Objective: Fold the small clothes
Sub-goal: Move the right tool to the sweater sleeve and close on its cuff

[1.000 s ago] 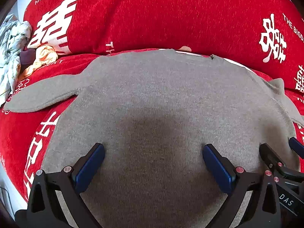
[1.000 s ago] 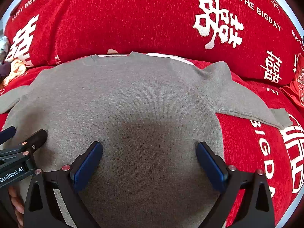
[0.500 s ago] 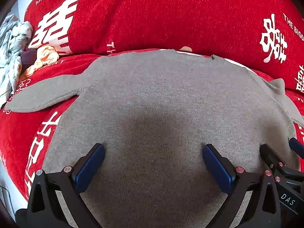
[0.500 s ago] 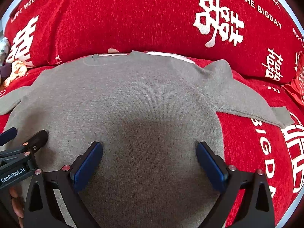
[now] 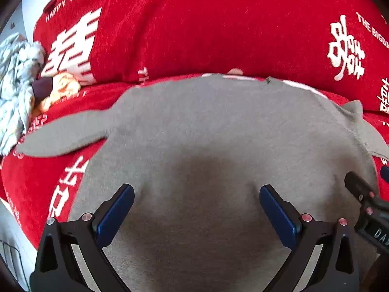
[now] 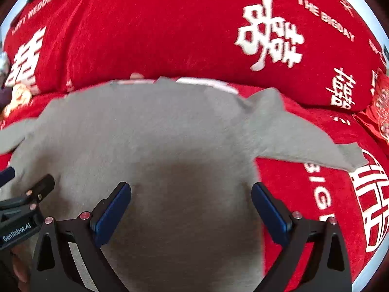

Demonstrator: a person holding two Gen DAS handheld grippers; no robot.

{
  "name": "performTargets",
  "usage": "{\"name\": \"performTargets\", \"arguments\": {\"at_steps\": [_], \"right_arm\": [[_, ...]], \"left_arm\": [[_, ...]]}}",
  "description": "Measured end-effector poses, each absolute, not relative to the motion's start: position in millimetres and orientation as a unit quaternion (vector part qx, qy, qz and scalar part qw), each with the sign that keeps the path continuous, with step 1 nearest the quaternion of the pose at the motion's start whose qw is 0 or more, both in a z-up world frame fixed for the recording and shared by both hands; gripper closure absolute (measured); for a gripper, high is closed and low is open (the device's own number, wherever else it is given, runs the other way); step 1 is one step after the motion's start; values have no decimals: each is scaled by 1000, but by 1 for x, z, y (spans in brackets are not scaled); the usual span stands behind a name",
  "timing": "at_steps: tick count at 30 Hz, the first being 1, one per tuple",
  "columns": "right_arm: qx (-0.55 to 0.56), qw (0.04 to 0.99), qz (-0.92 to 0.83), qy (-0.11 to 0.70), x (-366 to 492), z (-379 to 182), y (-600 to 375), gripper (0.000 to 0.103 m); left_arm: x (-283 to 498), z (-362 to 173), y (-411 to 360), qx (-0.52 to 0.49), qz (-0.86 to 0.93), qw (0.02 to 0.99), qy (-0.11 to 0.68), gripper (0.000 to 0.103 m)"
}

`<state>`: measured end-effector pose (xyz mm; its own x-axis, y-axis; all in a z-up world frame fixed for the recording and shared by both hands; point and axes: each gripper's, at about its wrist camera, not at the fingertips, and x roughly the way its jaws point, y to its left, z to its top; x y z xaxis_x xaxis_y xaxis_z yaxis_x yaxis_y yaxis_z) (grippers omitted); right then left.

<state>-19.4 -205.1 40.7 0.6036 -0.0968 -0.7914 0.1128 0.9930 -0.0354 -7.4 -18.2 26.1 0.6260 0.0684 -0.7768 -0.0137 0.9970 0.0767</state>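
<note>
A small grey knit sweater [image 5: 206,131] lies spread flat on a red sofa seat, neck toward the backrest. It also shows in the right wrist view [image 6: 150,131]. Its left sleeve [image 5: 65,133] points out left and its right sleeve [image 6: 304,136] points out right. My left gripper [image 5: 197,194] is open and empty over the sweater's lower body. My right gripper [image 6: 192,192] is open and empty over the lower body, beside the left one. The other gripper's tip shows at each view's edge.
The red sofa backrest [image 5: 206,24] with white wedding characters rises behind the sweater. A pile of other clothes [image 5: 22,77] lies at the far left of the seat. A red cushion [image 6: 379,107] sits at the far right.
Both views have shifted a little and blurred: the sweater sits slightly lower in frame, so both grippers have moved slightly. Both grippers stay open.
</note>
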Motion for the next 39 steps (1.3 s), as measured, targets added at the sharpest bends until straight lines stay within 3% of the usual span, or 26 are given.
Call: {"name": "performTargets", "arguments": {"at_steps": [10, 24, 39], "right_arm": [[46, 897, -88, 432, -15, 60, -269, 3], [103, 882, -159, 431, -28, 61, -388, 3], [240, 831, -226, 448, -35, 19, -562, 3]], "left_arm": [[-8, 57, -81, 87, -14, 915, 394, 0], [17, 64, -177, 116, -64, 904, 407, 0], [55, 42, -255, 127, -78, 882, 447, 0]]}}
